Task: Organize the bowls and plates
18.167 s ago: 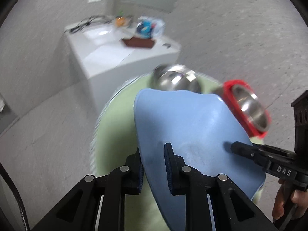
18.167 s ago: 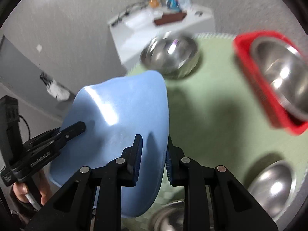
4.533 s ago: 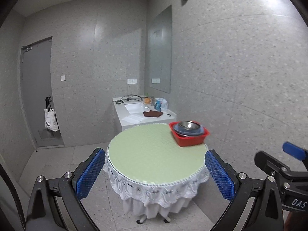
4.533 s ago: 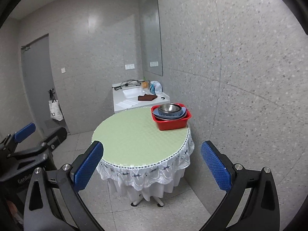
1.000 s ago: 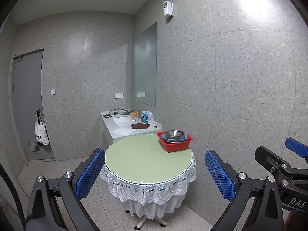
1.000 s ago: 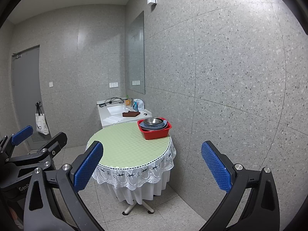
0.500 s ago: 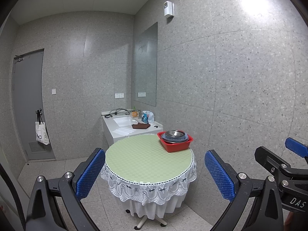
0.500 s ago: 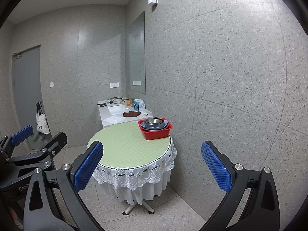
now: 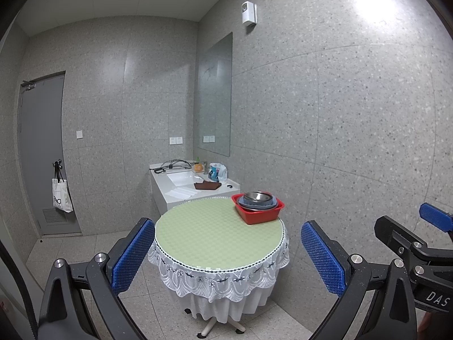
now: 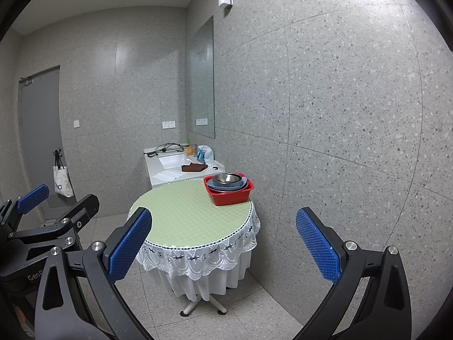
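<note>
From the left wrist camera, the left gripper [image 9: 228, 257] is hanging well back from the round table [image 9: 209, 243], its blue-padded fingers [image 9: 133, 255] spread wide and gripping nothing. A red basin [image 9: 259, 214] is sitting at the table's far right edge, close to the wall. Inside it, a steel bowl [image 9: 258, 197] is nesting on top of blue plates [image 9: 249, 205]; how many plates are stacked there is hard to make out at this range. The right gripper [image 9: 419, 226] is showing at the right border of this view. Behind the table a white sink counter [image 9: 181, 187] is standing against the wall.

From the right wrist camera, the right gripper [image 10: 223, 242] is likewise holding off from the table [image 10: 187, 221], its jaws wide apart and empty. The basin [image 10: 230, 194] with the bowl [image 10: 226, 177] and plates [image 10: 223, 187] is resting at the table's far right side. The left gripper [image 10: 56, 201] is poking in at the left edge, also spread.
</note>
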